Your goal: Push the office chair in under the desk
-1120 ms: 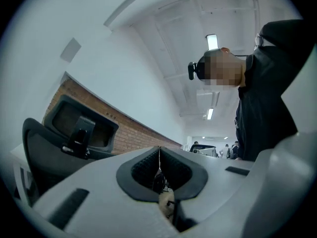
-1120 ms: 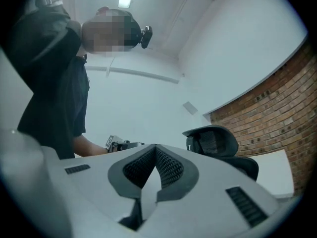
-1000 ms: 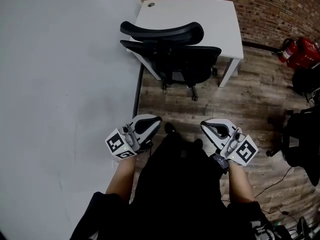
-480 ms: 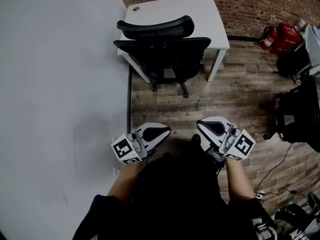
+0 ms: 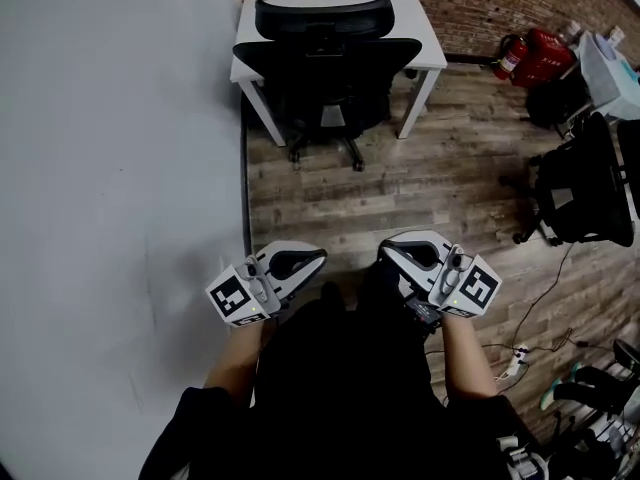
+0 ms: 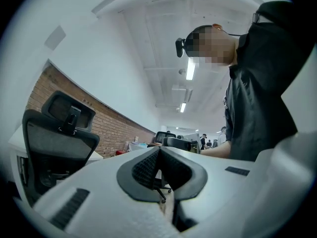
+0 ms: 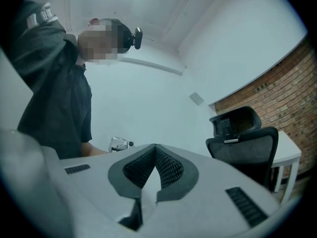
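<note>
A black mesh office chair (image 5: 325,63) with a headrest stands at the white desk (image 5: 425,48) against the brick wall, its seat partly under the top. It appears at the left in the left gripper view (image 6: 54,143) and at the right in the right gripper view (image 7: 245,143). Both grippers are held close to my body, well short of the chair. My left gripper (image 5: 310,259) is shut with nothing in it. My right gripper (image 5: 392,252) is shut too and holds nothing. In both gripper views the jaws meet tip to tip, left (image 6: 158,150) and right (image 7: 155,148).
A white wall (image 5: 110,168) runs along the left. A red fire extinguisher (image 5: 530,53) sits by the brick wall at the right. Another black chair (image 5: 575,178) and cables (image 5: 540,308) lie on the wooden floor (image 5: 440,178) at the right.
The view has shifted: chair and desk now sit higher and further left in the head view. Both grippers stay shut near my body, having slid slightly left with the view.
</note>
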The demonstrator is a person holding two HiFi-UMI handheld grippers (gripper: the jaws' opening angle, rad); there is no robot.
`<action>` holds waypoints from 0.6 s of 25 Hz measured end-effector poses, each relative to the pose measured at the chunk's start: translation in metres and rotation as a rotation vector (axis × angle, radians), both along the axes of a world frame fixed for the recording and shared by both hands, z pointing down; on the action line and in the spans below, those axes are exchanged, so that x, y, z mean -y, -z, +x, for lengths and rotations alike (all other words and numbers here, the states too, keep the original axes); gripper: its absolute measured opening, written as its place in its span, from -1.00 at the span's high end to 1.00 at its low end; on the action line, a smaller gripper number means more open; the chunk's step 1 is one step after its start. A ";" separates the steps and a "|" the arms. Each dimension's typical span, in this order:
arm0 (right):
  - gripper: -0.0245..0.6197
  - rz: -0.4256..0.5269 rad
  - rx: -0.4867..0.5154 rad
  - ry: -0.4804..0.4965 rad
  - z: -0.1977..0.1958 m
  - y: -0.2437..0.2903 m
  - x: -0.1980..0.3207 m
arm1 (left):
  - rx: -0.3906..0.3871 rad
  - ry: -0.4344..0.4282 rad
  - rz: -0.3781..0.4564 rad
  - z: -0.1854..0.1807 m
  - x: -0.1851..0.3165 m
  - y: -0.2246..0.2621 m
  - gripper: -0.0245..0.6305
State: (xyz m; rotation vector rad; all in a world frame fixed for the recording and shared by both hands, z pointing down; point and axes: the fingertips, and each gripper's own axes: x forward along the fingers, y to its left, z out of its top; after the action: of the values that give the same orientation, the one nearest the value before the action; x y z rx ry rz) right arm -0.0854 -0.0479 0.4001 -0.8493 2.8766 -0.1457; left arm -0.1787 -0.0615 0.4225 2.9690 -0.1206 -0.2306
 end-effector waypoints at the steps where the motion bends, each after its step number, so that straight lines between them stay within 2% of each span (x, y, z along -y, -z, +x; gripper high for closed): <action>1: 0.91 -0.007 -0.003 -0.009 -0.003 -0.001 -0.007 | 0.003 0.007 0.004 -0.007 -0.003 -0.002 0.87; 6: 0.91 -0.036 -0.008 -0.040 -0.008 -0.012 -0.040 | 0.012 0.021 0.008 -0.026 -0.018 -0.017 0.87; 15: 0.91 0.005 -0.014 0.014 0.001 -0.004 -0.082 | 0.024 0.057 0.062 -0.008 -0.053 -0.001 0.87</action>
State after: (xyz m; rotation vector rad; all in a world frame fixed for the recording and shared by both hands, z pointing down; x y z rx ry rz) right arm -0.0846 0.0342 0.4042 -0.8325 2.8957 -0.1351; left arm -0.1869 -0.0083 0.4233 3.0335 -0.2047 -0.2090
